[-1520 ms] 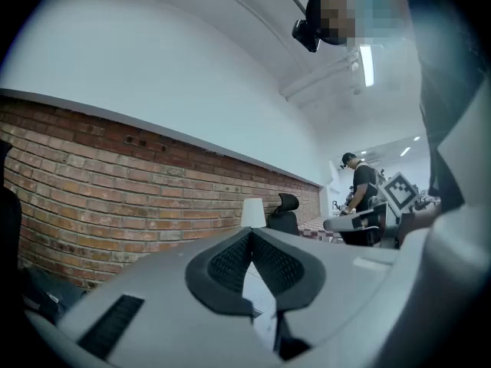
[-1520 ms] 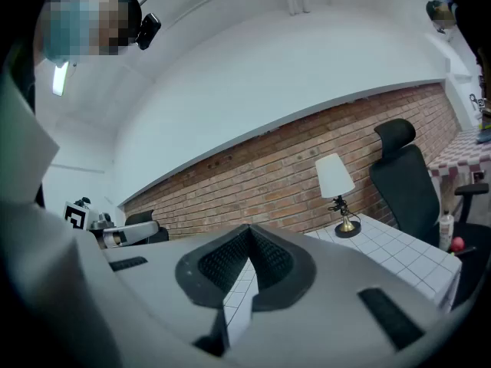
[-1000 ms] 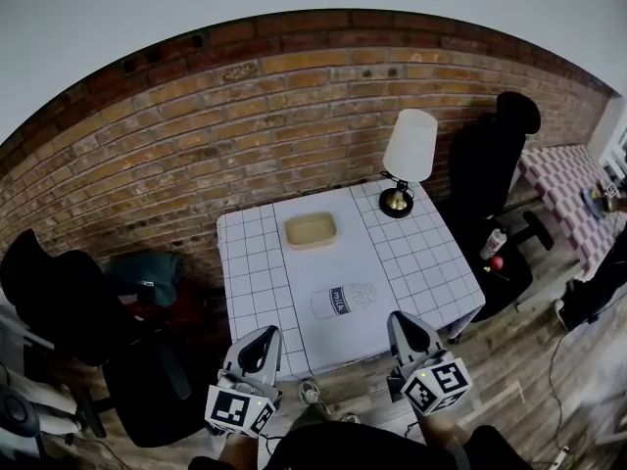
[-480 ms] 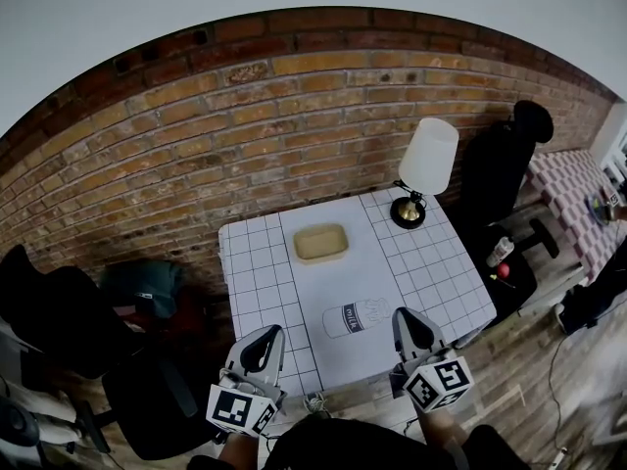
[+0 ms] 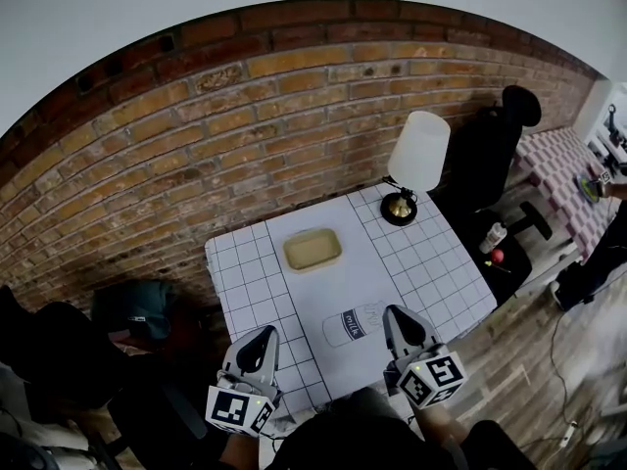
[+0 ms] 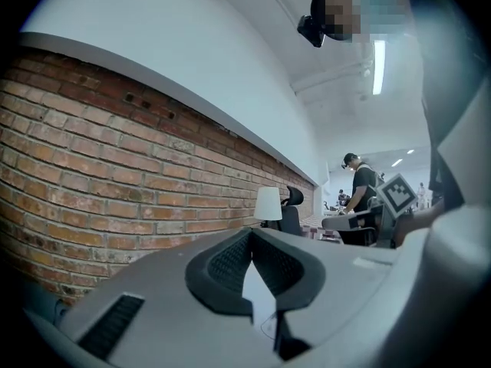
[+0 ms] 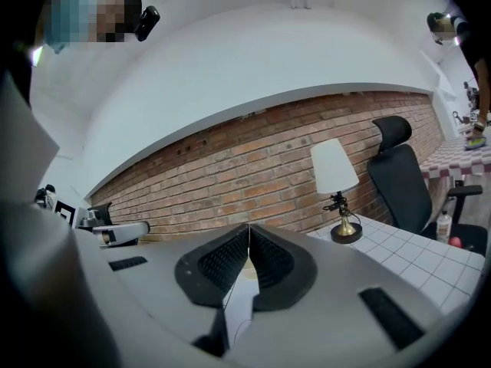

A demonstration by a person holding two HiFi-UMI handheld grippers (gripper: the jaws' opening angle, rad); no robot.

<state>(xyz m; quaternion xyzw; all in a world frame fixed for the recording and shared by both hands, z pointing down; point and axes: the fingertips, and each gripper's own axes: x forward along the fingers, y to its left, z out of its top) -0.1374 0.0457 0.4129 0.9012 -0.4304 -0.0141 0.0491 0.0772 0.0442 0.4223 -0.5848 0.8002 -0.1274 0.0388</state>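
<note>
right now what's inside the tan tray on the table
Nothing shows inside the tan tray: the head view sees only its tan floor. The milk bottle lies outside it. What is under the tray is covered.

Perhaps bottle (image 5: 350,325) end behind right claw (image 5: 395,313)

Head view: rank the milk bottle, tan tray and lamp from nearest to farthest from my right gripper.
1. Milk bottle, lying on the table just left of the right gripper.
2. Tan tray, far centre-left, and lamp, far right corner: too close to call.
</note>
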